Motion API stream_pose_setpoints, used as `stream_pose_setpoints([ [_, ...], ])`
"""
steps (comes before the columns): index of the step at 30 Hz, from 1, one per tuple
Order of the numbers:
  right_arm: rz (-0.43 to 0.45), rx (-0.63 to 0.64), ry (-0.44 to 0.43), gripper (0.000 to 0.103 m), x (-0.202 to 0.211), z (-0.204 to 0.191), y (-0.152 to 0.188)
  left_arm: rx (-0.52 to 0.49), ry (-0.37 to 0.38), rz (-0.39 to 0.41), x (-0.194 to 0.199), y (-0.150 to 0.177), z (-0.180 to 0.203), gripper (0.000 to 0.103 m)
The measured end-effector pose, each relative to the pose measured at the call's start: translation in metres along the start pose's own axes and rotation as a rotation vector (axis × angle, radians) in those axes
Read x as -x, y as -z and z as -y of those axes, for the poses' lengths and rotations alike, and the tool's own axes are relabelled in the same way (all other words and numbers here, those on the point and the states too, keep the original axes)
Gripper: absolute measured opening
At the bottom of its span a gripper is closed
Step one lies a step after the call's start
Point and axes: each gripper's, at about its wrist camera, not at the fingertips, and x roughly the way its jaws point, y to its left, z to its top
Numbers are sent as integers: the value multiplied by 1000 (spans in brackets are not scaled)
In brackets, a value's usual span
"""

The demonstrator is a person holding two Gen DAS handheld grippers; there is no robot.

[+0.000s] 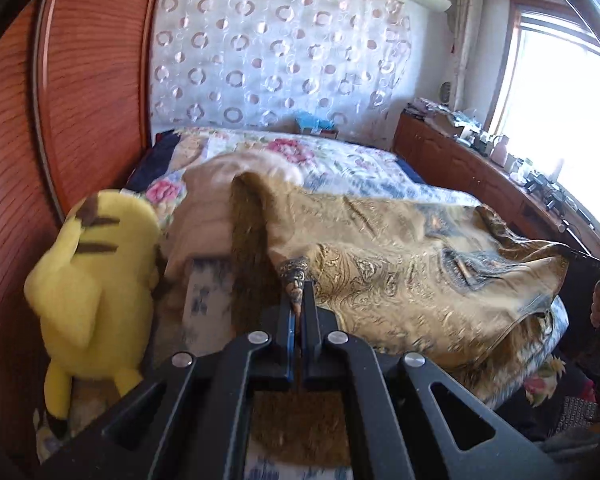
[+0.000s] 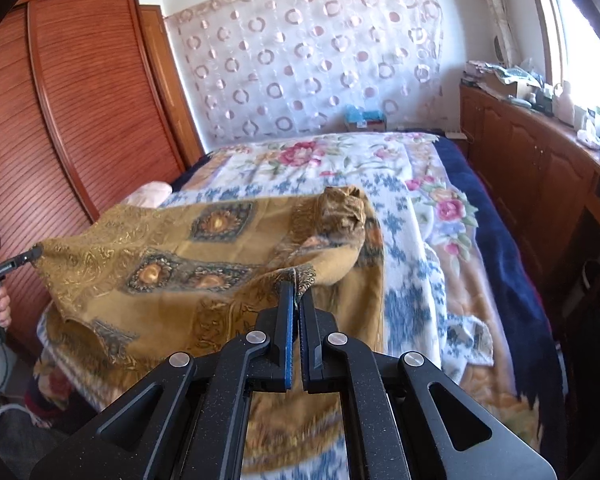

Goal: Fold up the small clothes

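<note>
The garment [image 2: 188, 248] is stretched over the near part of the bed [image 2: 420, 208], held at 2 corners: the right gripper [image 2: 296, 292] pinches the near right corner, the left gripper [image 1: 299, 296] the near left one. To the left of the bed stands the wardrobe [image 2: 80, 92], with the plush toy [image 1: 92, 280] between them at the near end. A folded cloth [image 1: 208, 208] lies behind the garment on the left. The curtain [image 2: 308, 64] hangs at the far wall, behind a box [image 2: 364, 118] at the bed's far end. The cabinet [image 2: 540, 168] runs along the right.

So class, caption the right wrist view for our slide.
Right gripper pinches the golden paisley-patterned garment above the floral blanket.
</note>
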Motion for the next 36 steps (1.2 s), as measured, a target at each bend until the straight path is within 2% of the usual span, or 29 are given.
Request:
stream_pose_setpoints([
  [5, -46, 18, 47, 0, -7, -2, 23, -6, -31, -49, -12, 27, 2, 0],
  [9, -96, 24, 64, 0, -21, -3, 39, 5, -33, -69, -20, 35, 5, 0],
  [17, -143, 72, 123, 0, -30, -11, 55, 1, -39, -97, -21, 53, 8, 0],
  [29, -116, 79, 140, 0, -16, -16, 61, 33, -56, -108, -23, 60, 3, 0],
  [36, -89, 60, 140, 3, -4, -20, 52, 27, -63, -114, -26, 59, 4, 0],
])
